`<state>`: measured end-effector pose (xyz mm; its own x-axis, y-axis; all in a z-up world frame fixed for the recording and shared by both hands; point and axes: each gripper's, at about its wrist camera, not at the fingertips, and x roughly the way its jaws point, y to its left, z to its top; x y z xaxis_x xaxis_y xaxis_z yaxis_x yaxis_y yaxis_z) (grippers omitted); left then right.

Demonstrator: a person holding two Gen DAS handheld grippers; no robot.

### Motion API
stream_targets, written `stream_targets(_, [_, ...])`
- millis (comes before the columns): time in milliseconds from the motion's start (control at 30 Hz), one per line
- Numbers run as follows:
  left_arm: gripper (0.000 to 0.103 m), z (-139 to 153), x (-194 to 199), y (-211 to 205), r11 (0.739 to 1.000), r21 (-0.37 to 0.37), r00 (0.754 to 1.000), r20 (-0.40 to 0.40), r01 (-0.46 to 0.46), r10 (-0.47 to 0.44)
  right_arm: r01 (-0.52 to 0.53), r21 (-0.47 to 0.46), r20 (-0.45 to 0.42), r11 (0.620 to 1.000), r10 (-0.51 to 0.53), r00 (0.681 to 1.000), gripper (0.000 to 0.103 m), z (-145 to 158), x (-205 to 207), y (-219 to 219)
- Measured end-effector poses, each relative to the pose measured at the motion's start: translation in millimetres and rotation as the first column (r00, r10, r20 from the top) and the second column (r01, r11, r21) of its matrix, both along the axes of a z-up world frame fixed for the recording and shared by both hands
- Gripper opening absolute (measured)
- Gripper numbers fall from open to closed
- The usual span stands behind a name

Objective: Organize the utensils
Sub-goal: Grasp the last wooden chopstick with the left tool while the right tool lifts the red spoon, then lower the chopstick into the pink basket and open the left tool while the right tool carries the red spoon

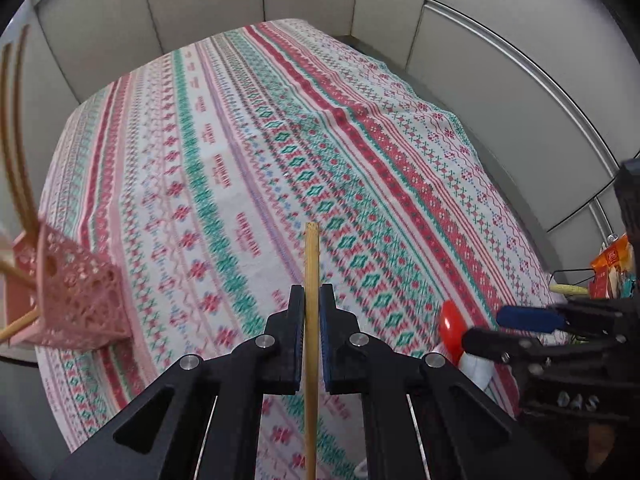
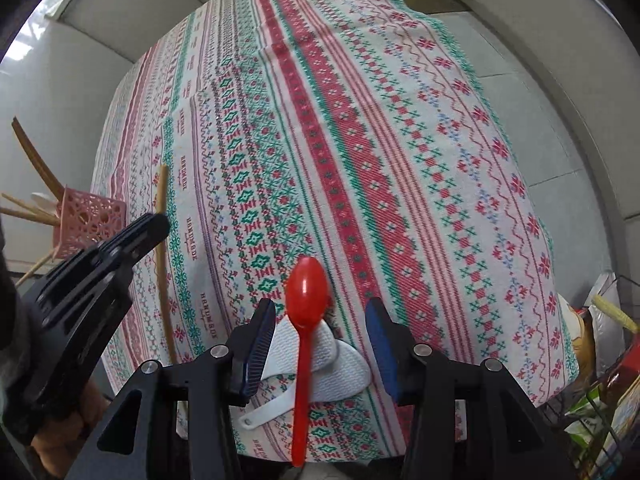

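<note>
On the patterned tablecloth (image 1: 360, 128), a pink holder (image 1: 76, 300) waits left of the left gripper (image 1: 311, 300), which clamps a chopstick (image 1: 311, 264); upright carriage should ease insertion. The right gripper (image 2: 320, 316), fingers apart, straddles a red spoon (image 2: 306, 292) lying right of the holder.

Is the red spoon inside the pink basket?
No, the red spoon lies on the tablecloth, far from the pink basket.

Red spoon (image 2: 306, 292) — pink basket (image 1: 78, 296) — red/green patterned cloth (image 1: 320, 140)
</note>
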<state>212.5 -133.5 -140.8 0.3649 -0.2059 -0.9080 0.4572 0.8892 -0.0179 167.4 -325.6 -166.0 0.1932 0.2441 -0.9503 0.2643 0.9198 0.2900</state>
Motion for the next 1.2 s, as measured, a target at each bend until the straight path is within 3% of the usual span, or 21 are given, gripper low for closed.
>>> stream_targets(267, [0.007,14.9,-18.2,35.7,0.999,-0.014,0.999,0.032,-0.034,0.035,-0.109,-0.113,-0.063,0.988,0.102,0.993,0.046,-15.8,15.3,29.9])
stream_targets(400, [0.007,19.8,-21.8,44.6,0.999,-0.023,0.998,0.037,-0.04,0.041,-0.115,-0.151,-0.09,0.982,0.102,0.991,0.03,-26.2,19.6,34.7])
stream_targets(733, [0.007,31.0,-33.4,47.9,0.998,-0.042,0.998,0.051,-0.042,0.044,-0.098,-0.19,-0.045,0.977,0.091,0.995,0.027,-25.0,35.1,51.0])
stream_targets(967, [0.007,52.9,-42.7,53.2,0.996,-0.081,0.994,0.097,-0.041,0.049,-0.06,-0.157,0.073,0.986,0.073,0.995,0.027,19.2,26.2,51.2])
stream_targets(1200, [0.007,88.7,-57.7,63.0,0.987,-0.15,0.981,0.177,-0.05,0.077,-0.032,-0.102,0.219,0.994,0.053,0.974,0.027,68.8,5.4,49.8])
